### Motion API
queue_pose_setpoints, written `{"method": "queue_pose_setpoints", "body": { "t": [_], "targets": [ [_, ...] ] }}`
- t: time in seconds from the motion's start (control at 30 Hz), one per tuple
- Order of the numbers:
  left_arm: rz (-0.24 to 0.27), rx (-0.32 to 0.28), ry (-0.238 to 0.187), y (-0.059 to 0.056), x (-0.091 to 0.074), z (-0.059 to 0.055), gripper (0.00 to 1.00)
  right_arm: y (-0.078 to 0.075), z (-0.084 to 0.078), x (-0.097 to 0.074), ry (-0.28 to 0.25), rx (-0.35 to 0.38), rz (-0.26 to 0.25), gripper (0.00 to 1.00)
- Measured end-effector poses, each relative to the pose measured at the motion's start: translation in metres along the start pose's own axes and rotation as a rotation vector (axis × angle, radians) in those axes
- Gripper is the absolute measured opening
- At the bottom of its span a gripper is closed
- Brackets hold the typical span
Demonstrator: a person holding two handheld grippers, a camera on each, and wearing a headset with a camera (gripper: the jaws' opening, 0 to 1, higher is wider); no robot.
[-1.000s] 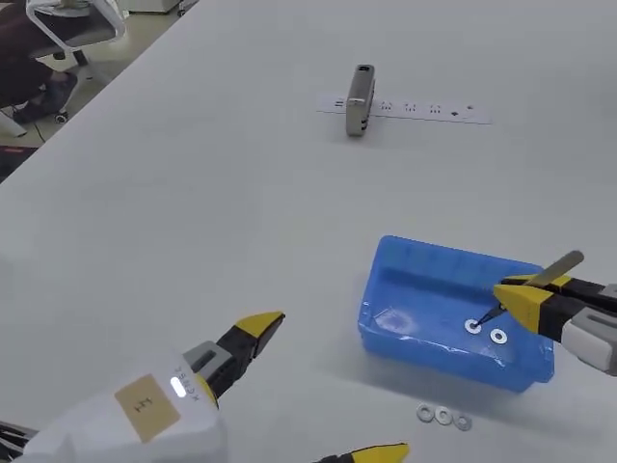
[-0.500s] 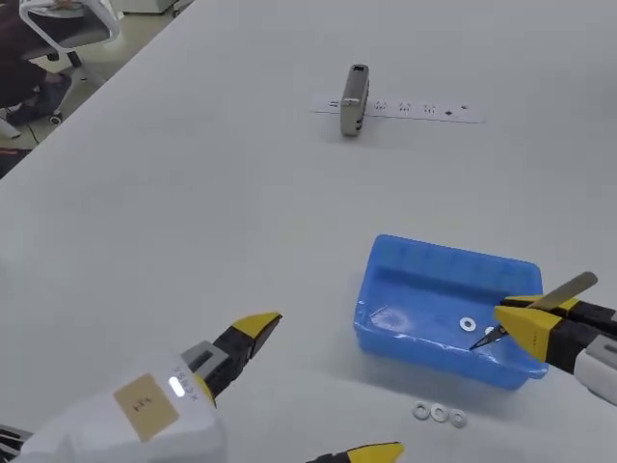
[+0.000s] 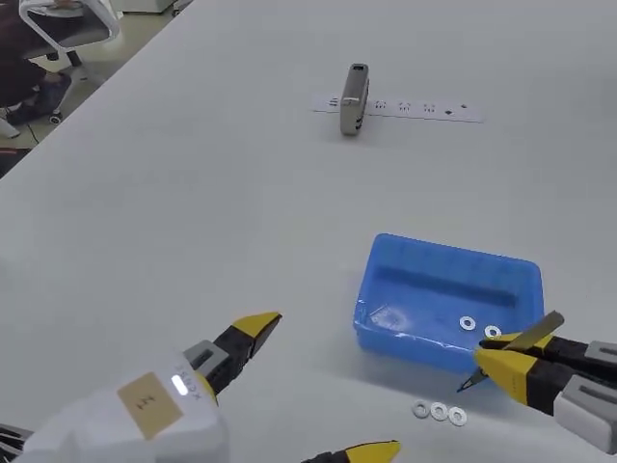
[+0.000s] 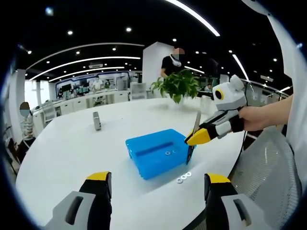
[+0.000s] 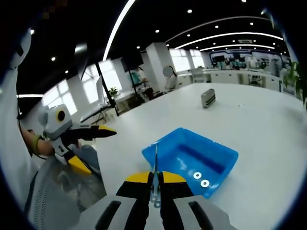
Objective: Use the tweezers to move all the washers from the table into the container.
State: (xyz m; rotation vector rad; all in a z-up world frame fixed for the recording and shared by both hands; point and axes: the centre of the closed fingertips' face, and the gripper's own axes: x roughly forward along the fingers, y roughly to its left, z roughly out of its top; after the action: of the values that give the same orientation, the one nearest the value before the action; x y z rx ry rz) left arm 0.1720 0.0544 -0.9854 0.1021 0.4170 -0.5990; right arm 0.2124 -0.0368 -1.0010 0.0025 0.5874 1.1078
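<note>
Since a second ago the right gripper (image 3: pixel 490 365) has drawn back out of the blue container (image 3: pixel 424 287) toward us. Then the tip of the tweezers (image 3: pixel 533 332) hung over the washers inside. Now it points down at the table (image 3: pixel 193 193), just outside the container's front wall and close above the three loose washers (image 3: pixel 440 413). We see its jaws pressed nearly together on the tweezers, which stick out forward between them in the right gripper view (image 5: pixel 154 178). Whether the tweezer tip carries anything is too small for us to tell.

The left gripper (image 3: pixel 318 388) has not moved. Its jaws stand wide apart and hold nothing, low over the table to the left of the container, as the left gripper view (image 4: pixel 158 177) also shows.

The container holds two washers (image 3: pixel 480 328), lying side by side near its front right corner, the same count as before. The three loose washers lie in a short row, touching or nearly so, just in front of the container.
</note>
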Motion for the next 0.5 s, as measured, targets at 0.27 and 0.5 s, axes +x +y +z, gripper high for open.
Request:
{"method": "queue_pose_setpoints", "body": {
  "t": [0.27,0.5],
  "targets": [
    [0.000,0.002,0.006,0.000,0.000,-0.001,0.80,0.000,-0.011,0.002,0.025,0.008,0.007,0.03],
    [-0.001,0.007,0.013,0.000,0.000,-0.002,0.79,-0.001,-0.020,0.005,0.049,0.008,0.011,0.03]
  ]
}}
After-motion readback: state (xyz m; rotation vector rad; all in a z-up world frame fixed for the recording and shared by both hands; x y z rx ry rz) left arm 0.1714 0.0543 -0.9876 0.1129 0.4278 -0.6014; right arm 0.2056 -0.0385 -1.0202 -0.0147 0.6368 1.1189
